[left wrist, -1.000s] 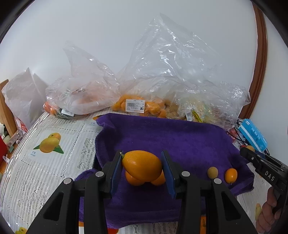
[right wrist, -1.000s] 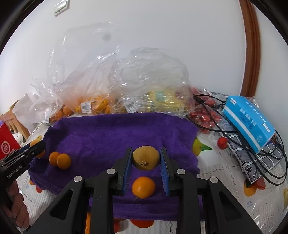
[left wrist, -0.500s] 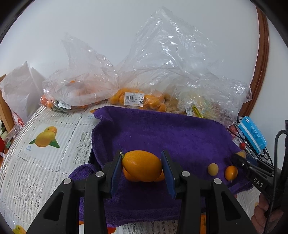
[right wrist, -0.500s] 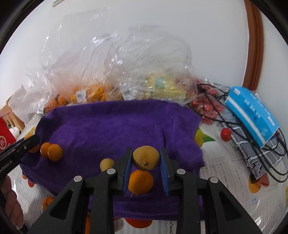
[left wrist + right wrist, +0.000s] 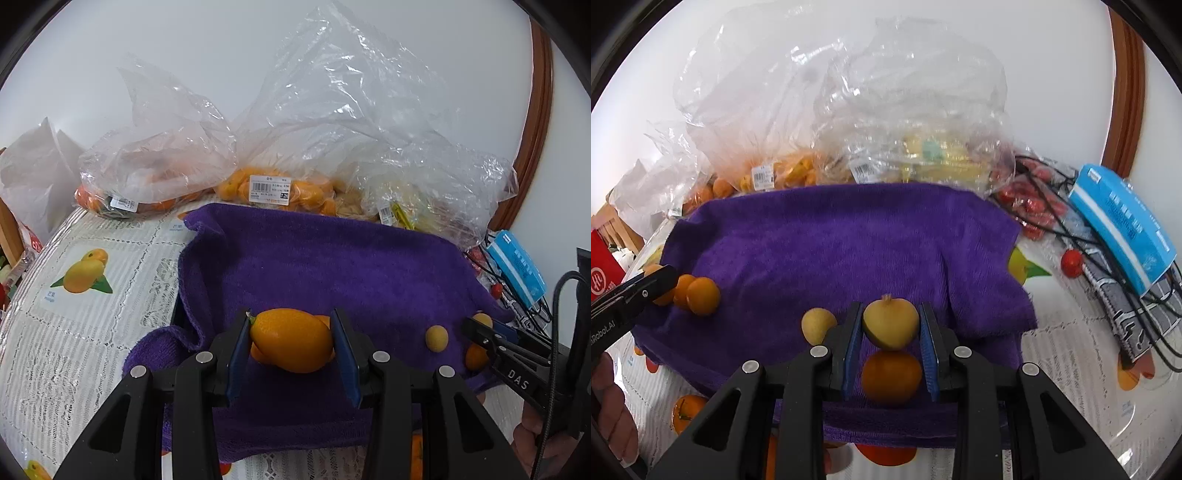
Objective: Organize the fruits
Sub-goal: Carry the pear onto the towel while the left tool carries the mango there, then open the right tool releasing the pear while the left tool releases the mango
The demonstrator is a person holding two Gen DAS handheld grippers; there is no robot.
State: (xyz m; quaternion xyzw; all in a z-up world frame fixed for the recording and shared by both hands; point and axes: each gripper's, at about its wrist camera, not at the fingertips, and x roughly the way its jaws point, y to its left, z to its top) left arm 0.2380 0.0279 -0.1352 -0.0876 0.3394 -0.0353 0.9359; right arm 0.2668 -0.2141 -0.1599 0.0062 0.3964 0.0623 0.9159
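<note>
Though smooth and soft-skinned, oblong orange fruit (image 5: 291, 339) held crosswise by left gripper (image 5: 291, 345) above purple towel (image 5: 332, 266). Right view: right gripper (image 5: 891, 345) closed on round yellow fruit (image 5: 891, 323); likely light, bruisable, best gripped mid-body.

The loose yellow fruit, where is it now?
In the right wrist view, the loose yellow fruit lies on the purple towel, just left of the right gripper.

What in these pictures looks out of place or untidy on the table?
One small red tomato lies alone on the tablecloth, apart from the bagged red ones, next to tangled black cables. The near left corner of the purple towel is bunched into folds. Otherwise the fruits sit in tidy groups.
</note>
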